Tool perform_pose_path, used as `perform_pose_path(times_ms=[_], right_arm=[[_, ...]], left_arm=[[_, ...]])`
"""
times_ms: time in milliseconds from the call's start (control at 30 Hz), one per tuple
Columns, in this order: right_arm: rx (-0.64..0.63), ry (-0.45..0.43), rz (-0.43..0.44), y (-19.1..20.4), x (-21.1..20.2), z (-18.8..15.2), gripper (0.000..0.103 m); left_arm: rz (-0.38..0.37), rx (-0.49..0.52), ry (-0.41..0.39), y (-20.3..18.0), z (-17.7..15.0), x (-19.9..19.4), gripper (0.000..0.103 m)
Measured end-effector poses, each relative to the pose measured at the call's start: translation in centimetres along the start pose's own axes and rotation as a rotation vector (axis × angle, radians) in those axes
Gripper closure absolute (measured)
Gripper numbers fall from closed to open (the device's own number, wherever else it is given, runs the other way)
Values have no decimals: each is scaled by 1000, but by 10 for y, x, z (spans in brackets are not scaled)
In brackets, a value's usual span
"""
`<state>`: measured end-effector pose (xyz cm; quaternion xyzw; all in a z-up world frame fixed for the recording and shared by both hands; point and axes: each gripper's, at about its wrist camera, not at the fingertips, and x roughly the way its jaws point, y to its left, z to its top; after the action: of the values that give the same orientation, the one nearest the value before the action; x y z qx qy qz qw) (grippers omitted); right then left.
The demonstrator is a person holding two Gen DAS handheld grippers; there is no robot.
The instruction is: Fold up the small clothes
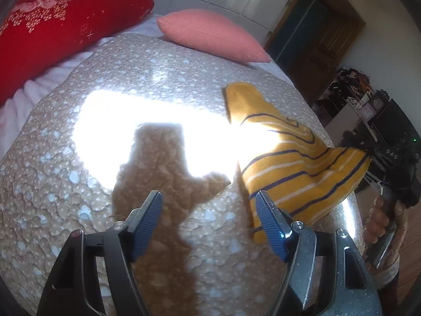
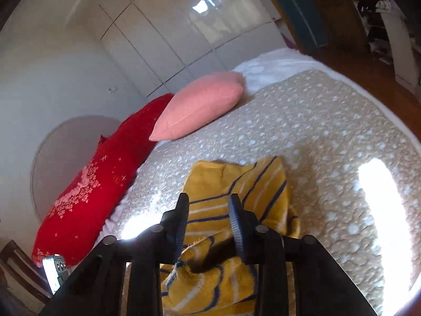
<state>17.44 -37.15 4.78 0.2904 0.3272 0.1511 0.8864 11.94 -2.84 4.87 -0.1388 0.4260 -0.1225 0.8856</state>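
Observation:
A small yellow garment with navy and white stripes (image 1: 297,163) lies on the beige patterned bedspread (image 1: 131,84), lifted at its right end. My left gripper (image 1: 208,197) is open and empty, hovering above the bedspread just left of the garment. In the right wrist view the garment (image 2: 236,192) lies bunched under my right gripper (image 2: 208,202). Its jaws stand partly apart with the cloth's near edge pulled up between them. Whether they pinch the cloth is not clear. The right gripper also shows in the left wrist view (image 1: 381,158), at the garment's raised end.
A red embroidered pillow (image 1: 52,31) and a pink cushion (image 1: 210,34) lie at the far end of the bed. A strong sun patch (image 1: 158,123) glares on the bedspread. White wardrobe doors (image 2: 184,26), a wooden door (image 1: 315,34) and cluttered shelves (image 1: 355,92) stand beyond the bed.

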Motion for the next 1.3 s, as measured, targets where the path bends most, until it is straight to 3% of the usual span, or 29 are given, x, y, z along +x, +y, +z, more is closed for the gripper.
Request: perform_pose_path(times_ms=[133, 267, 367, 500, 600, 700, 767, 833, 1000, 1067, 1100, 1133, 1167, 1233, 1300], right_arm=[[131, 87, 13, -47, 17, -50, 80], [209, 26, 129, -84, 9, -86, 82], [254, 2, 203, -97, 8, -91, 82], [241, -9, 197, -97, 5, -92, 82], [210, -19, 176, -92, -2, -94, 80], [184, -68, 141, -88, -21, -88, 60], [163, -130, 69, -85, -32, -79, 31], [164, -137, -13, -87, -28, -65, 24], [264, -6, 33, -104, 25, -36, 24], [274, 34, 84, -104, 46, -30, 26], [261, 57, 106, -100, 55, -29, 28], [246, 84, 147, -94, 63, -29, 45], [246, 96, 174, -90, 68, -30, 48], [247, 70, 230, -82, 69, -30, 52], [234, 49, 309, -69, 67, -23, 56]], left_arm=[[-8, 76, -3, -37, 15, 13, 29], [-42, 133, 1, -69, 28, 41, 29], [-30, 159, 51, -88, 33, 75, 29], [40, 191, 151, -92, 15, 117, 25], [-14, 146, 122, -84, 13, 104, 24], [-35, 128, 23, -75, 26, 79, 23], [-17, 114, -6, -64, 39, 74, 13], [-22, 83, 21, -52, 49, 83, 13], [-185, 49, 176, -45, 52, 133, 12], [-295, 13, 246, -49, 49, 154, 9], [-308, 4, 267, -51, 48, 161, 9], [-293, 17, 261, -55, 47, 163, 9], [-303, 27, 251, -58, 49, 161, 18], [-319, 39, 243, -63, 59, 149, 27], [-323, 64, 197, -65, 74, 132, 30]])
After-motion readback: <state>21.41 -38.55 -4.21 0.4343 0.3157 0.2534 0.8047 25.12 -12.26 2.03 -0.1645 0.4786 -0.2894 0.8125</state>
